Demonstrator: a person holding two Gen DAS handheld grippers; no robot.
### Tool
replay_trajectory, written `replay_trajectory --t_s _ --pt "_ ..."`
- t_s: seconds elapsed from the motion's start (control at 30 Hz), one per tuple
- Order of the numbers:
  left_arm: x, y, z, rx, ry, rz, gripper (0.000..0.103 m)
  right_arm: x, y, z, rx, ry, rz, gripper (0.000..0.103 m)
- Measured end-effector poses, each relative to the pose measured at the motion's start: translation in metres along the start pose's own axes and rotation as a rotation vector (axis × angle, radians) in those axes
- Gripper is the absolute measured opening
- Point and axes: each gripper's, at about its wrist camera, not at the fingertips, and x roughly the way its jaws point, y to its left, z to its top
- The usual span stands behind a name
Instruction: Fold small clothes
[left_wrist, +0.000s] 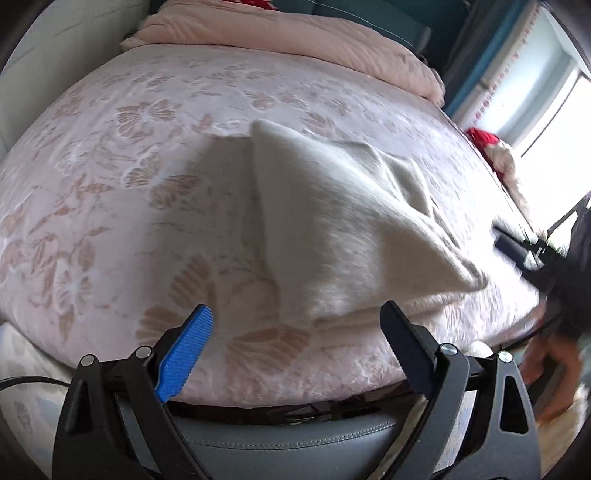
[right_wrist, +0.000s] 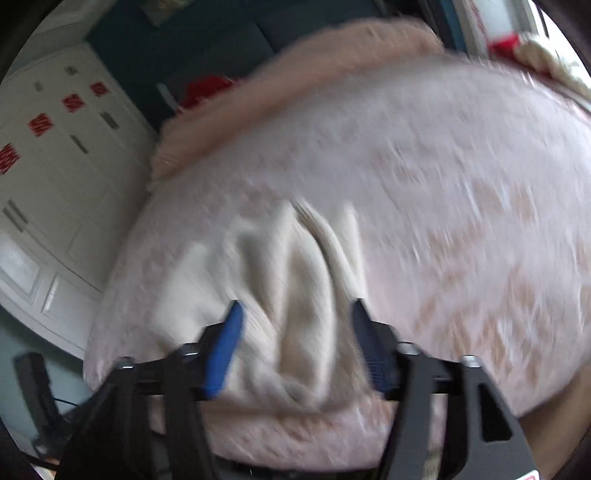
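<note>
Nearest the left wrist camera, the left tool (left_wrist: 295, 325) hangs with its two fingers wide apart and nothing between them, poised over the near edge of the bed (left_wrist: 110, 192), where the pink butterfly-patterned cover rounds down toward a grey padded rail. Just past the fingertips lies the cream garment (left_wrist: 332, 221), one flap raised in a peak, its right corner reaching toward the bed's right edge. To the left of the garment the cover is bare all the way to the white wall side, and more bare cover runs behind it up to a folded pink quilt (left_wrist: 295, 37) at the far end. At the right edge the right tool (left_wrist: 517, 247) shows as dark blurred fingers just beside the garment's corner. From the right wrist camera, heavily blurred, the right tool (right_wrist: 295, 332) has its fingers apart, the cream garment (right_wrist: 288, 280) bunched in ridges under and between them; whether the pads touch the cloth cannot be told. Bare cover spreads to the right, and a white wardrobe (right_wrist: 55, 184) stands beyond the bed's left edge.
</note>
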Motion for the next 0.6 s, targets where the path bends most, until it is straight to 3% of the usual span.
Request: replay_trajectory --t_s 0.17,0.23,0.27,0.3,0.4,0.5,0.57,0.6 --pt "0.027 -0.019 -0.003 0.081 0.022 0.035 0.09 0.065 0.017 0.012 -0.028 0.174 0.097 0.067" --pt "0.035 -0.022 -0.006 0.105 0.039 0.047 0.09 0.106 0.012 0.005 0.012 0.265 0.085 0.052" --pt "0.041 -0.024 -0.008 0.124 0.053 0.058 0.09 0.117 0.011 0.004 0.026 0.286 0.094 0.025" --pt "0.043 -0.024 -0.008 0.129 0.061 0.068 0.09 0.118 0.012 0.003 0.033 0.284 0.095 0.014" --pt "0.038 -0.02 -0.007 0.116 0.048 0.06 0.09 0.074 0.03 0.026 0.016 0.136 0.176 0.01" --pt "0.035 -0.016 -0.003 0.095 0.035 0.044 0.09 0.023 0.027 0.045 -0.009 -0.002 0.166 0.009" --pt "0.036 -0.016 -0.001 0.083 0.034 0.037 0.09 0.029 0.011 0.042 -0.052 0.024 0.049 0.009" --pt "0.04 -0.017 -0.001 0.081 0.042 0.039 0.09 0.054 0.0 0.034 -0.091 0.118 -0.028 0.011"
